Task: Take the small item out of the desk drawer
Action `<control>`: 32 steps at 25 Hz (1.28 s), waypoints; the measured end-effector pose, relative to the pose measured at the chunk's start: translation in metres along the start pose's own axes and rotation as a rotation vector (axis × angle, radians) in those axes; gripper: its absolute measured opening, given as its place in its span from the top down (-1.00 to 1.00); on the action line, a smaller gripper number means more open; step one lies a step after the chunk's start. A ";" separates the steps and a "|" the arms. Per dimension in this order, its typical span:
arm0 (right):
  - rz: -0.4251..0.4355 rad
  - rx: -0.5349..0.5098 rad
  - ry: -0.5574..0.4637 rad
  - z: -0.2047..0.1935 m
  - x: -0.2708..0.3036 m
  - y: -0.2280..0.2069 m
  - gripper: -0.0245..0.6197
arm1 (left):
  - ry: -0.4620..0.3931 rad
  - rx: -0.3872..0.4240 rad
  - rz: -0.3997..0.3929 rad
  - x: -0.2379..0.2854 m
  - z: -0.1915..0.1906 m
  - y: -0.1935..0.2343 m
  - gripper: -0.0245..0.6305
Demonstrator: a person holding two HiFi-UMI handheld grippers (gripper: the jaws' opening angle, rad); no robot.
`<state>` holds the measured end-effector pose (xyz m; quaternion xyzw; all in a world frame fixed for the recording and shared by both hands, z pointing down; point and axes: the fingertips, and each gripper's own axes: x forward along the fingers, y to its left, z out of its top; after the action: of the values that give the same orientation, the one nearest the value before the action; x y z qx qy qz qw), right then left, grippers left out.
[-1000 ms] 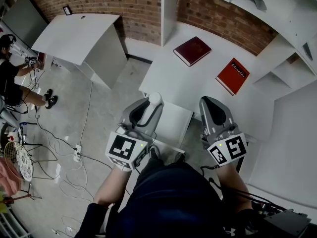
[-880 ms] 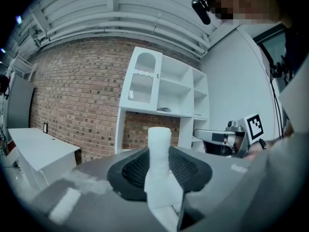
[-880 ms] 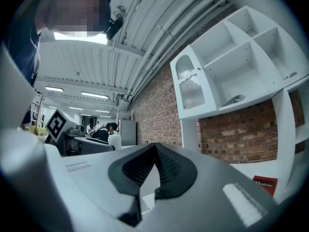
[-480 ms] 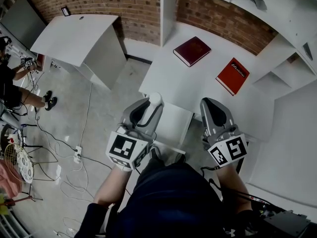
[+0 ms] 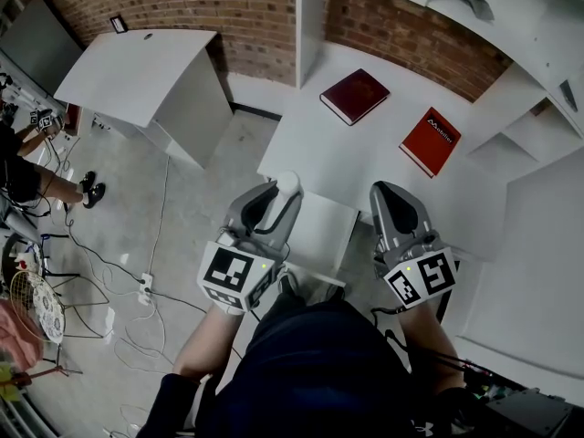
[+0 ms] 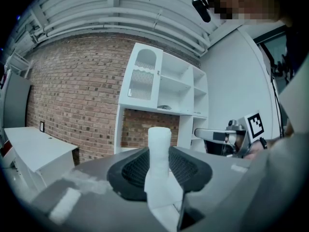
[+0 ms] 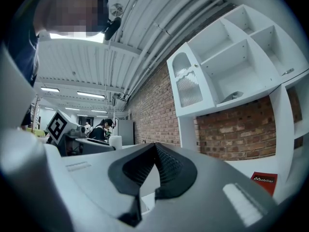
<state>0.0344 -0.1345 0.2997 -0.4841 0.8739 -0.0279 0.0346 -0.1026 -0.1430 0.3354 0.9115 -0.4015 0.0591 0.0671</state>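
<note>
The left gripper is clamped on the small white cylindrical item; in the left gripper view the item stands upright between the two black ribbed pads, which press on it from both sides, and its rounded top rises above the jaw tips. In the head view the item sits at the 12 o'clock end of the left gripper, above the left front corner of the white pulled-out desk drawer and clear of its interior. The drawer projects from the front edge of the white desk and lies at 3 o'clock of the left gripper, between the two grippers. The right gripper is at 3 o'clock of the drawer; in the right gripper view its jaws are pressed together at the tips with nothing between them. On the desk top, a dark red hardcover book lies at 12 o'clock of the drawer, and a bright red book lies at 1 o'clock, well apart from the item.
</note>
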 end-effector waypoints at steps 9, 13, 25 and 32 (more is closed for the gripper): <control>-0.050 0.004 0.006 -0.006 0.010 -0.002 0.92 | 0.019 0.003 -0.052 0.011 -0.004 0.013 0.51; -0.080 0.005 0.013 -0.009 0.013 -0.002 0.92 | 0.026 0.005 -0.083 0.016 -0.005 0.018 0.51; -0.179 -0.006 0.053 -0.015 0.009 -0.004 0.92 | 0.046 -0.016 -0.177 0.031 -0.015 0.024 0.51; -0.225 -0.020 0.095 -0.022 -0.001 -0.012 0.92 | 0.065 -0.069 -0.207 0.044 -0.024 0.027 0.51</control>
<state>0.0433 -0.1399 0.3229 -0.5776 0.8149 -0.0458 -0.0149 -0.0941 -0.1888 0.3681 0.9428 -0.3048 0.0676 0.1172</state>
